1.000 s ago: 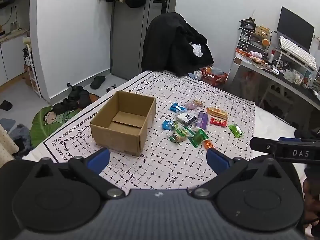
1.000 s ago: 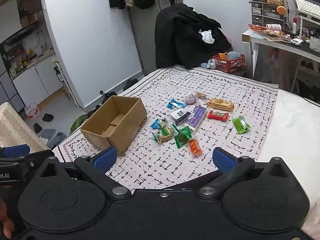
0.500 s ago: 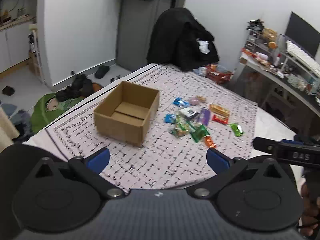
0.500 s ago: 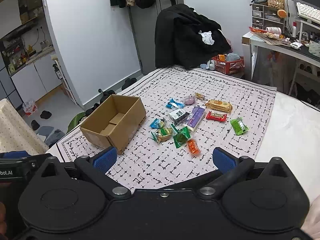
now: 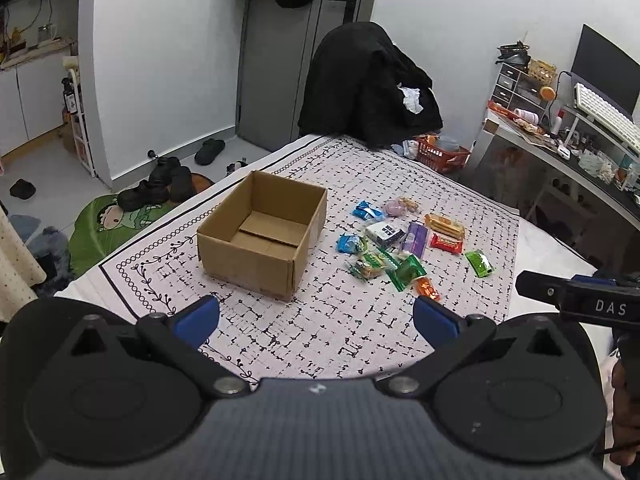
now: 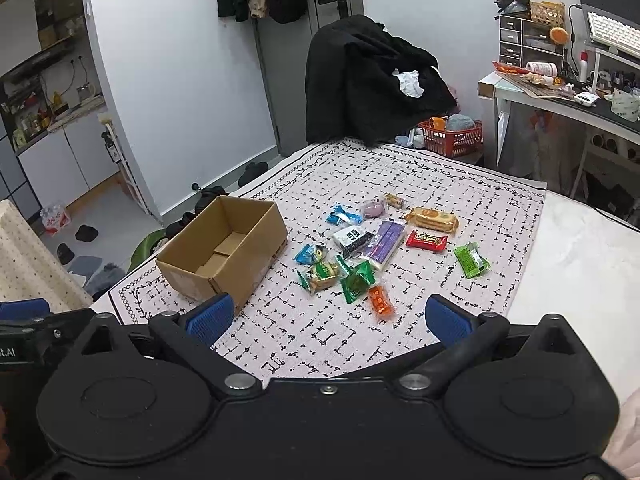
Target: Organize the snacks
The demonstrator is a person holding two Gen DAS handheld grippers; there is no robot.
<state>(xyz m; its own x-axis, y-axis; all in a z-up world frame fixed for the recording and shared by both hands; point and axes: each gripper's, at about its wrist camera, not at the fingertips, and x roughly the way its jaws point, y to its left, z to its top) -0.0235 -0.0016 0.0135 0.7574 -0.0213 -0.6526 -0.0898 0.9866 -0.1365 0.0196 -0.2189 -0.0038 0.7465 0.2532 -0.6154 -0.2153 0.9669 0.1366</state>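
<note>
From the left wrist, the left tool (image 5: 316, 316) is spread wide and holds nothing. An empty cardboard box (image 5: 262, 236) sits on the patterned cloth (image 5: 320, 332), with the snacks (image 5: 400, 248) scattered just beside it. Nothing blocks the way.

From the right wrist, the right tool (image 6: 326, 316) is spread wide and holds nothing too. An orange packet (image 6: 380, 300) lies nearest. A chair with black clothes (image 6: 372, 80) stands behind the bed.

Scattered snacks (image 6: 360, 248) beside empty box (image 6: 224, 248)

White walls (image 5: 168, 60), grey door (image 5: 280, 64), cluttered desk (image 6: 560, 100).
</note>
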